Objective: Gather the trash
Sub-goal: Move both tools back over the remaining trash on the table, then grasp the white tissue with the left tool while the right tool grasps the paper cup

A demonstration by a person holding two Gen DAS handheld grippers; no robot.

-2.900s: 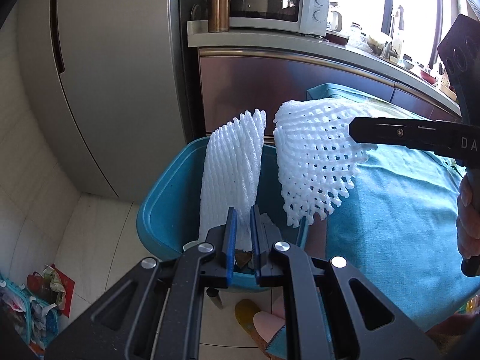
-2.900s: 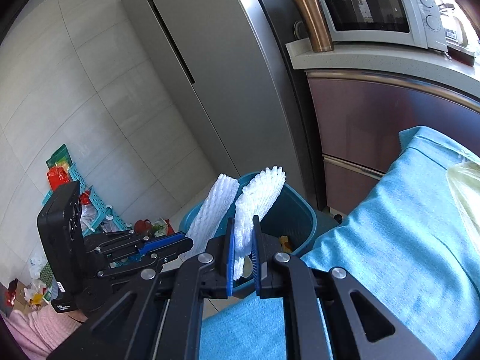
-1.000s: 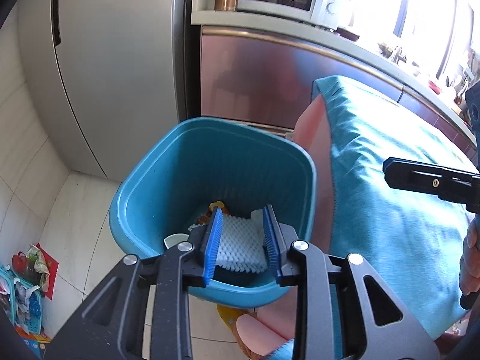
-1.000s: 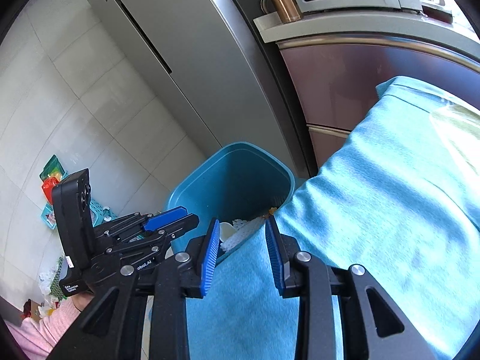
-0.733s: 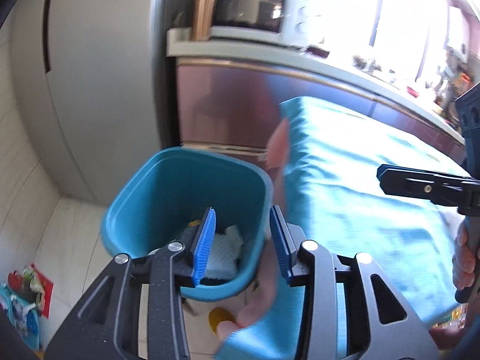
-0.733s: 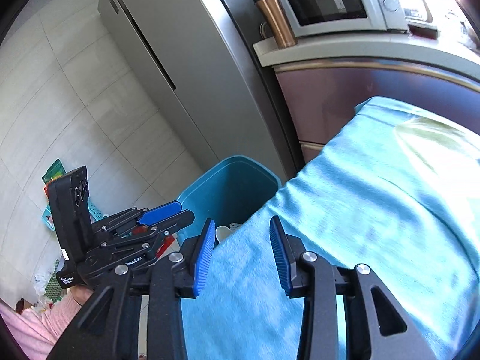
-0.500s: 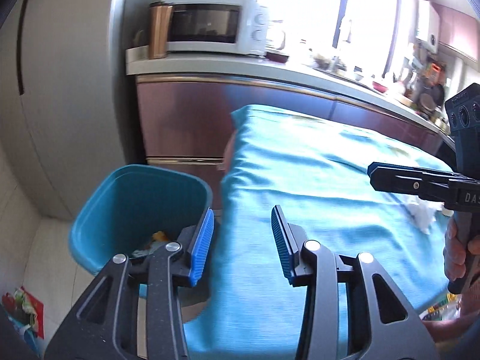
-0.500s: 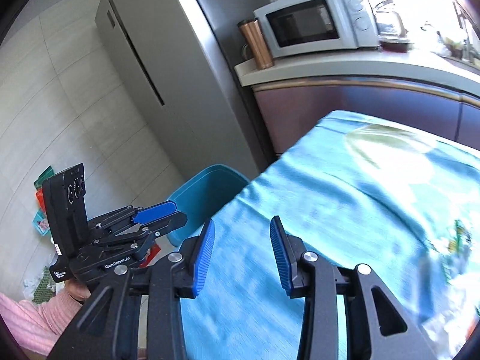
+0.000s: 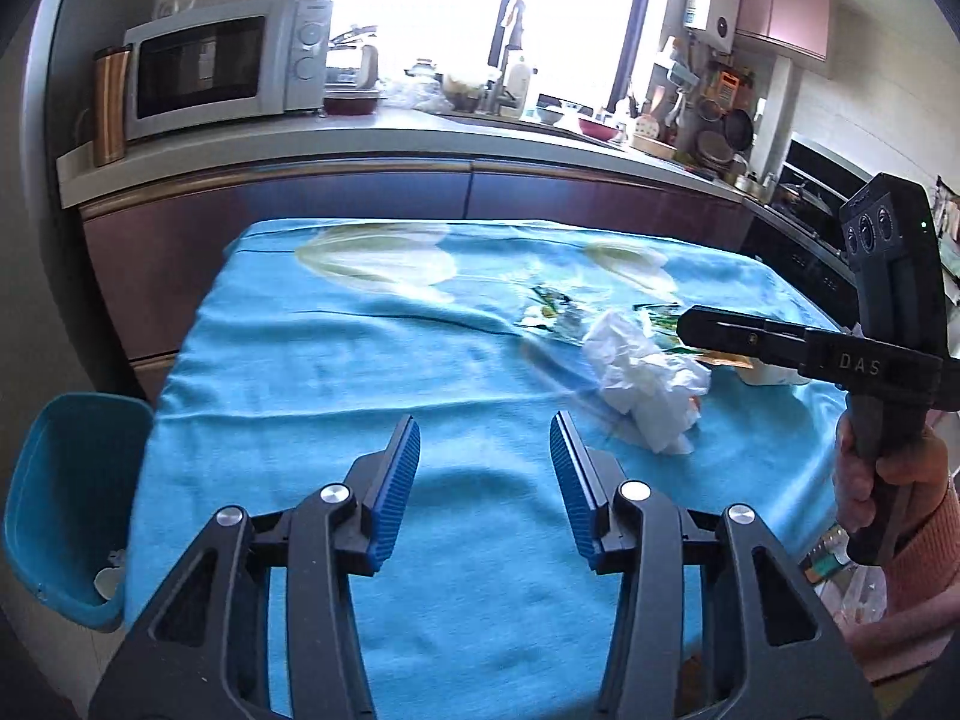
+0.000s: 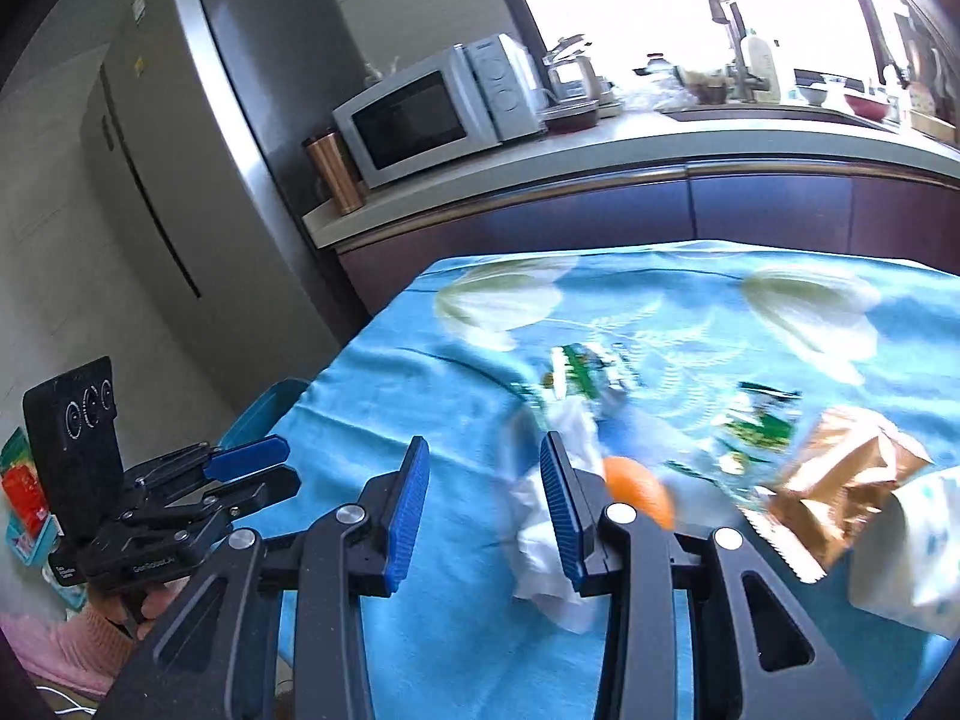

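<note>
A crumpled white tissue (image 9: pixel 645 381) (image 10: pixel 552 564) lies on the blue tablecloth (image 9: pixel 372 372). Beside it are an orange piece (image 10: pixel 639 489), a brown torn wrapper (image 10: pixel 840 492), a green-and-white wrapper (image 10: pixel 585 369) and a white dotted cup (image 10: pixel 918 558). My left gripper (image 9: pixel 485 438) hovers over bare cloth left of the tissue, its jaws opening with nothing between them. My right gripper (image 10: pixel 483 462) is open and empty, its right finger just in front of the tissue. The teal bin (image 9: pixel 66 498) (image 10: pixel 264 414) stands on the floor at the table's left edge, with white scraps inside.
A counter (image 9: pixel 420 138) with a microwave (image 9: pixel 222 66) and a copper tumbler (image 9: pixel 111 102) runs behind the table. A steel fridge (image 10: pixel 198 150) stands to the left. A hand in a pink sleeve (image 9: pixel 888 480) holds the right gripper's handle.
Both grippers let white foam nets go into the bin, then swung right and up from the bin to over the table. Both stand wider open than a second ago.
</note>
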